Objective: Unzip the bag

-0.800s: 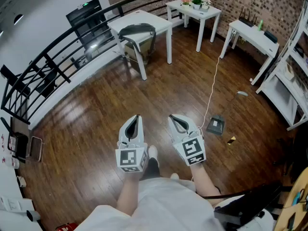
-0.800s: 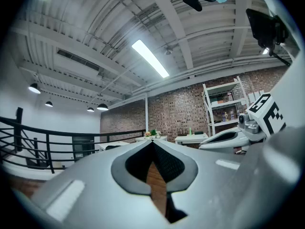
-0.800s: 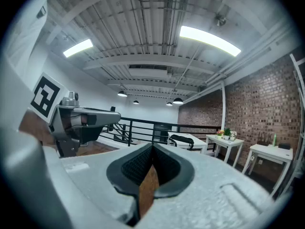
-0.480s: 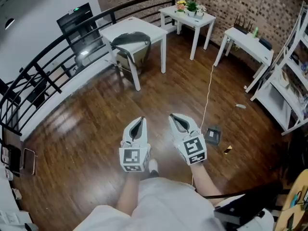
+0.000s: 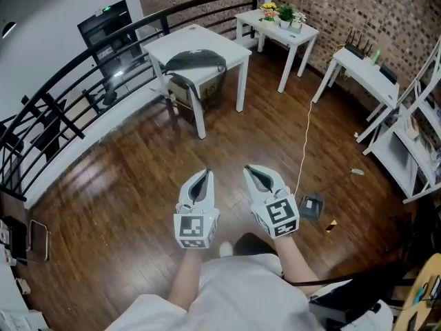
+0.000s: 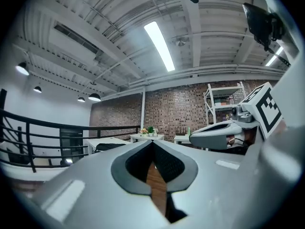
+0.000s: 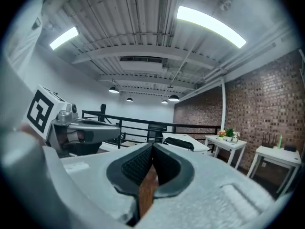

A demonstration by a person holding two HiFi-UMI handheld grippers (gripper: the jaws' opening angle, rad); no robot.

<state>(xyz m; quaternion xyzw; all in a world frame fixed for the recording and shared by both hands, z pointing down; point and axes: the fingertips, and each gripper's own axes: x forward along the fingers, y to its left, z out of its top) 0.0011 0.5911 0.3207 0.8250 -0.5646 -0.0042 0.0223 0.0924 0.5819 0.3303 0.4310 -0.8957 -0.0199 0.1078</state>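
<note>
- Left of the white table (image 5: 231,45): black railing (image 5: 83,81), dark screen (image 5: 105,21) behind it.
- On the white table: dark bag (image 5: 195,62), lying across the near edge; zip too small to read, no sign of opening.
- Well short of the white table, over wood floor (image 5: 138,171): left gripper (image 5: 202,176), clenched on nothing, only floorboards in the slit between the jaws.
- Just beside it, equally far from the white table: right gripper (image 5: 255,174), clenched too, empty.
- Right of the white table: small table (image 5: 306,32) with potted plants (image 5: 286,14), not involved.
- Progress, judged from that gap: nothing done; approach to the white table, steadying the bag, finding the zip pull, drawing it along all left.
</note>
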